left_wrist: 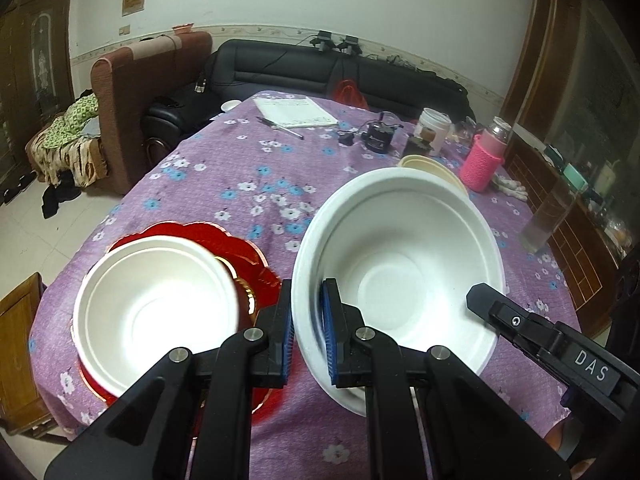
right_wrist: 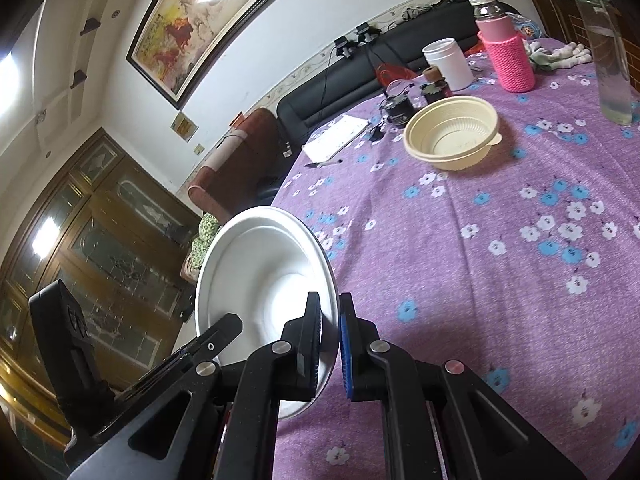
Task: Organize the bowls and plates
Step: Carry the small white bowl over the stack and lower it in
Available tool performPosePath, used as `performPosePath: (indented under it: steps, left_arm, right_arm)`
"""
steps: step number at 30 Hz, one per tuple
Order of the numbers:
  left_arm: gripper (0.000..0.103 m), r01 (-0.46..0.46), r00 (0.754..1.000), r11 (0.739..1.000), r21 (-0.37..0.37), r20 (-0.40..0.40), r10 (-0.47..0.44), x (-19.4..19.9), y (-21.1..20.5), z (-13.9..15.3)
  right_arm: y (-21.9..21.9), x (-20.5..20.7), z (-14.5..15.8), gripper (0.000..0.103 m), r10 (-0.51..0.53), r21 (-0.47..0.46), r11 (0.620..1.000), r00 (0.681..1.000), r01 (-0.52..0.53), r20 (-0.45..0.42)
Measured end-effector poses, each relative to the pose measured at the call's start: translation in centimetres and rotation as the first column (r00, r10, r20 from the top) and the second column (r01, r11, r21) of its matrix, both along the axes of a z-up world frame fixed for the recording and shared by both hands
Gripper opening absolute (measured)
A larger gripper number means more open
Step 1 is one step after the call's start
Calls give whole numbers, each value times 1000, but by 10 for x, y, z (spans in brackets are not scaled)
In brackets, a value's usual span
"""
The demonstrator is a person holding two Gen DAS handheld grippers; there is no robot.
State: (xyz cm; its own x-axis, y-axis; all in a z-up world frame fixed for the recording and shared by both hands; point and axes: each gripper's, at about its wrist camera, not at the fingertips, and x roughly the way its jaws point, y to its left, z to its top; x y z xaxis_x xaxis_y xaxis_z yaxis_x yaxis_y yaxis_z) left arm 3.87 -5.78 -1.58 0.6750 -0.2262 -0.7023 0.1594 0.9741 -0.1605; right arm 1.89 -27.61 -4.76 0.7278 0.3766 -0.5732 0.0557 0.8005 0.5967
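Note:
A white bowl [left_wrist: 400, 264] is held tilted above the purple flowered tablecloth [left_wrist: 240, 184]. My left gripper [left_wrist: 308, 320] is shut on its left rim. My right gripper [right_wrist: 330, 340] is shut on its opposite rim; the bowl also shows in the right wrist view [right_wrist: 264, 272], and the right gripper's tip shows in the left wrist view [left_wrist: 500, 312]. A second white bowl [left_wrist: 156, 312] sits on a red plate [left_wrist: 240, 244] at the near left. A cream plastic bowl [right_wrist: 452, 132] stands further back on the table.
At the far end lie a notepad [left_wrist: 296, 114] and pen [left_wrist: 280, 127], a white jar [right_wrist: 448, 62], a pink-sleeved bottle [right_wrist: 506, 56], a clear tall bottle [right_wrist: 612, 64], small dark gadgets [left_wrist: 378, 136] and white gloves [right_wrist: 560, 56]. Sofas stand behind.

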Motion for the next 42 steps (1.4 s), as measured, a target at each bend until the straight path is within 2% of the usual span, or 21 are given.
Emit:
performPosePath:
  steps: [24,42]
  left_arm:
    - [13,-149,987,988,40,-54,151,8,94,-25]
    - [15,-201,971,972,122,-102,214,20,112,-51]
  right_arm:
    - [105,30,-13,8,158,8,987,987,-158,-41]
    - [147,45,-40,8,194,-64,978,979,-198,-64]
